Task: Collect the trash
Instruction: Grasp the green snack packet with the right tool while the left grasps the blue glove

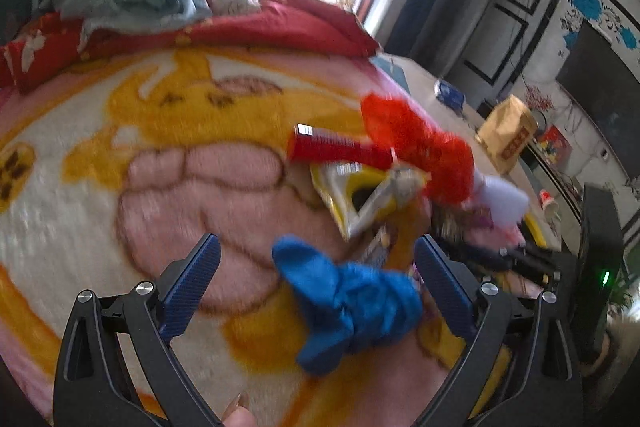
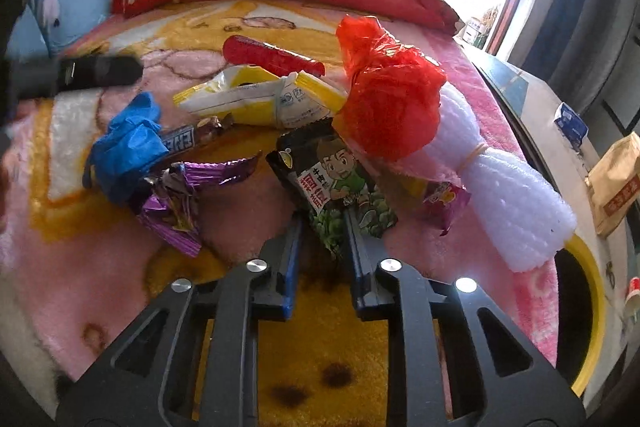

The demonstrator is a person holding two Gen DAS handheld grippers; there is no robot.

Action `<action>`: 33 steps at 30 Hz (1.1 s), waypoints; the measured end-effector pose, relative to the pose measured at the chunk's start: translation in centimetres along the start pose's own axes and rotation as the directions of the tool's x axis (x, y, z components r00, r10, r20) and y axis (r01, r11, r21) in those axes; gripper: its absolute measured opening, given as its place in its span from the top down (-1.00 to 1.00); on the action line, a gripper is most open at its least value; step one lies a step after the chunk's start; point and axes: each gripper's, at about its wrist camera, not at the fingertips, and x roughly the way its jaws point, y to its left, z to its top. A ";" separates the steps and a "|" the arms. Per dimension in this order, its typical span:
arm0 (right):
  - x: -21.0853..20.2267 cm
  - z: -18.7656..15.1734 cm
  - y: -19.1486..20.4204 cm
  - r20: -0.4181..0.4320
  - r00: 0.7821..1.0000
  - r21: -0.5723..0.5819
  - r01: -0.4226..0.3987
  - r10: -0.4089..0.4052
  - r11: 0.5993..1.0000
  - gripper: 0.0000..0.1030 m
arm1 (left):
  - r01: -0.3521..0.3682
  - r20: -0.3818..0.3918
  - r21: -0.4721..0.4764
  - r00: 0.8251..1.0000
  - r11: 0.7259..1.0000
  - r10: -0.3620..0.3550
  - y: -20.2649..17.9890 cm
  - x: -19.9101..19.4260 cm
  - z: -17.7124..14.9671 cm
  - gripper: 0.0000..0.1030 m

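My right gripper (image 2: 322, 227) is clamped on the dark green cartoon-printed snack packet (image 2: 340, 187) lying on the pink-and-yellow fleece blanket (image 2: 100, 267). My left gripper (image 1: 316, 263) gapes wide around the crumpled blue plastic bag (image 1: 348, 303), pads clear of it. A crumpled red plastic bag (image 2: 388, 95) lies at one o'clock from the packet.

Black skeletal tongs (image 1: 316, 263), blue ribbed pads (image 1: 192, 291), silver screws

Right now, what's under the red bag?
The red bag lies over one end of the white foam roll and the top corner of the dark snack packet. A purple-yellow wrapper pokes out below. Anything deeper is covered.
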 end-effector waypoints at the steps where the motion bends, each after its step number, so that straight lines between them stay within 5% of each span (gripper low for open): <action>1: -0.2 0.0 -0.2 0.006 1.000 0.011 -0.012 0.012 1.000 0.86 | 0.004 -0.022 0.004 1.000 1.000 -0.004 -0.1 0.1 -0.5 -0.77; 12: -2.4 -0.2 -0.4 0.046 0.990 0.083 -0.136 0.132 0.987 0.95 | 0.054 -0.118 0.057 0.992 0.997 -0.047 -1.0 0.4 -2.5 0.41; 18: -3.7 0.1 -0.3 0.074 0.985 0.089 -0.161 0.154 0.983 0.96 | 0.082 -0.099 0.073 0.992 0.994 -0.075 -1.6 -0.7 -2.3 0.57; 33: -6.4 0.5 -3.1 0.146 0.978 0.165 -0.172 0.149 0.971 0.95 | 0.131 0.022 0.139 0.991 0.982 -0.135 -5.1 -3.3 1.0 0.61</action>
